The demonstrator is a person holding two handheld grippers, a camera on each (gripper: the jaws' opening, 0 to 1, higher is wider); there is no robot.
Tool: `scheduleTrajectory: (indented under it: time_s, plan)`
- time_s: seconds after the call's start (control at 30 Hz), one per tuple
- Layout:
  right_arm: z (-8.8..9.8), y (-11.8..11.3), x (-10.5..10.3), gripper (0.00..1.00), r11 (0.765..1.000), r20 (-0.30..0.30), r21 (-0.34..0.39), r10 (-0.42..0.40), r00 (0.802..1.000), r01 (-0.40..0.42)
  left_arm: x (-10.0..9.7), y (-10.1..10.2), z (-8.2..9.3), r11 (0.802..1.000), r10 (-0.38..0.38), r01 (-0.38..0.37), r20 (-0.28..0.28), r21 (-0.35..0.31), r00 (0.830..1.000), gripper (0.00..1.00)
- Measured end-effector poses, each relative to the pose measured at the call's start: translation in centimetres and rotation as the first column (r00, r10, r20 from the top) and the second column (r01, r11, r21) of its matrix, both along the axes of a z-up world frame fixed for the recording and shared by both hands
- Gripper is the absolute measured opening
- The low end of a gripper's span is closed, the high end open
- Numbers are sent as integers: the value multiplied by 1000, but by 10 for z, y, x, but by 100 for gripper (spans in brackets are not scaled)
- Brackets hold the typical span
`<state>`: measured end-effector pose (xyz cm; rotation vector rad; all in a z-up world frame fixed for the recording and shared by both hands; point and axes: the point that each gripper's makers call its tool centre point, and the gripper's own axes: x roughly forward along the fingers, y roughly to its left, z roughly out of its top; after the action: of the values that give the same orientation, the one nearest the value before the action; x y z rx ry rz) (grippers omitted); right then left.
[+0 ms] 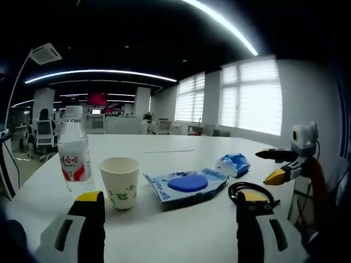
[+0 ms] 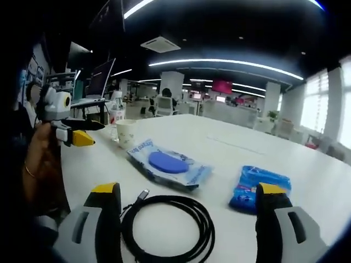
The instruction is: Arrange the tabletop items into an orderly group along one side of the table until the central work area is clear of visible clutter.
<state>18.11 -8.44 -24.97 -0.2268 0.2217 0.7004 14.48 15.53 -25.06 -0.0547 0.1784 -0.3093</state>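
Left gripper view: left hand-held gripper (image 1: 170,219) is held wide apart and empty above the white surface (image 1: 181,145). Water bottle (image 1: 74,156), paper cup (image 1: 120,181), wipes pack (image 1: 186,185), blue packet (image 1: 233,164) are lined up.

Right gripper view: right hand-held gripper (image 2: 189,216) is spread apart, empty; black cable (image 2: 167,222) is coiled between its jaws.

Ceiling light strips (image 1: 219,22) and bright windows (image 1: 249,96) beyond the jaws are glaring; edges are bending, background softening.
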Motion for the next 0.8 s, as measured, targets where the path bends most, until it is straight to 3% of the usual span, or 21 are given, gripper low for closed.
scheduleTrajectory:
  time_s: [0.23, 0.5, 0.8]
  plan:
    - [6, -15, -9, 100, 1000, 3, 21, 12, 1000, -12, -12, 8, 1, 1000, 7, -7, -4, 6, 1000, 100]
    - [4, -44, -12, 99, 999, 7, 0, -35, 999, 35, -23, 8, 1, 999, 5, -5, -10, 35, 1000, 100]
    - [3, -54, -29, 100, 999, -18, 39, 18, 1000, -18, -33, 8, 0, 998, 10, -9, -15, 63, 1000, 100]
